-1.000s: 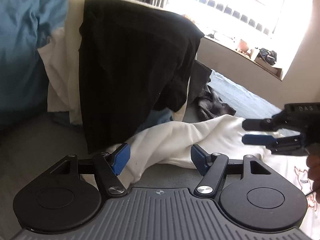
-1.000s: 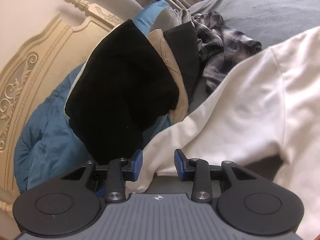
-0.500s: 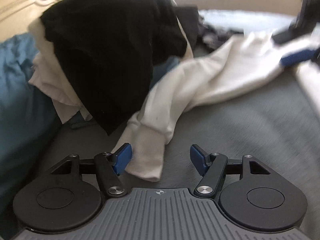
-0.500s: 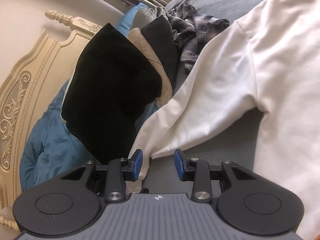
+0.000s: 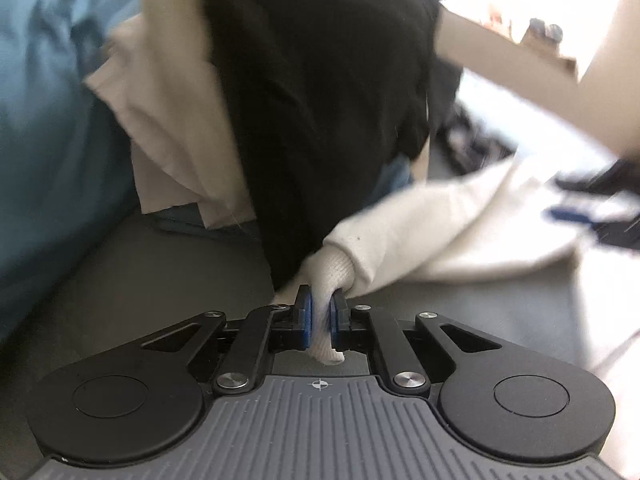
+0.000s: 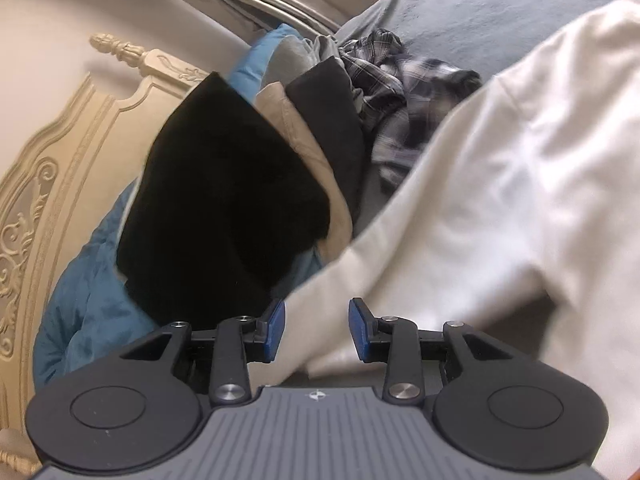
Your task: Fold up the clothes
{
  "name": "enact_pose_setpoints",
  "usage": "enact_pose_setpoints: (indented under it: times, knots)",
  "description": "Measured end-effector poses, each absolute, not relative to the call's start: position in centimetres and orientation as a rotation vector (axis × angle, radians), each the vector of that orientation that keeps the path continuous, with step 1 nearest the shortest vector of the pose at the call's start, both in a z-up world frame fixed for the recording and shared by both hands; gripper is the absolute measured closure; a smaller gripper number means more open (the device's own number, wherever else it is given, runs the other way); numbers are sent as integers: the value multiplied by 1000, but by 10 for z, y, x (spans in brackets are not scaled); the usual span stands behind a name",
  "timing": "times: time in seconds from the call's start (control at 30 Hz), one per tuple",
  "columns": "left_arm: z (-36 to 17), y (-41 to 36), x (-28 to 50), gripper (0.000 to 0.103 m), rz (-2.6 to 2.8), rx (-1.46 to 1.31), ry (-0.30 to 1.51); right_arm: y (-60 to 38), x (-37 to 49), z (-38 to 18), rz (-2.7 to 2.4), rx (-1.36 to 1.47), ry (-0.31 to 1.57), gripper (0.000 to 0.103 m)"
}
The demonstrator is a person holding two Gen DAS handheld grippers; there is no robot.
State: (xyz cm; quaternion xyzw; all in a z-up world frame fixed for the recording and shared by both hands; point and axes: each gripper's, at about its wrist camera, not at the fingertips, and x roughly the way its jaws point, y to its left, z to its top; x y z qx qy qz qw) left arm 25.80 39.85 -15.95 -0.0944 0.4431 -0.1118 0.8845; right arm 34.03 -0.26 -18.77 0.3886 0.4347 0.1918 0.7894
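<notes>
On a grey bed, the left gripper (image 5: 319,316) clamps the ribbed cuff of one white sweatshirt (image 6: 500,184); the right gripper (image 6: 316,328) hangs partly open over its sleeve, gripping nothing. No writing is legible on either tool

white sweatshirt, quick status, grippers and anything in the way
Left gripper shut on sleeve cuff of white sweatshirt. Right gripper open over it. Black garment hangs beside cuff.
</notes>
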Motion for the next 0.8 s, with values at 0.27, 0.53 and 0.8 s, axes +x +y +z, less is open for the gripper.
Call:
enact_pose_setpoints:
  times: [0.27,0.53,0.8]
  knots:
    - [-137,463,269,97,-380,-716,1002,4,388,-227,316,969,1068,58]
    - [-118,449,256,97,-547,-858,1034,-15,391,-201,490,984,964,102]
    - [-131,422,233,97,-670,-913,1139,-28,404,-143,584,827,1051,102]
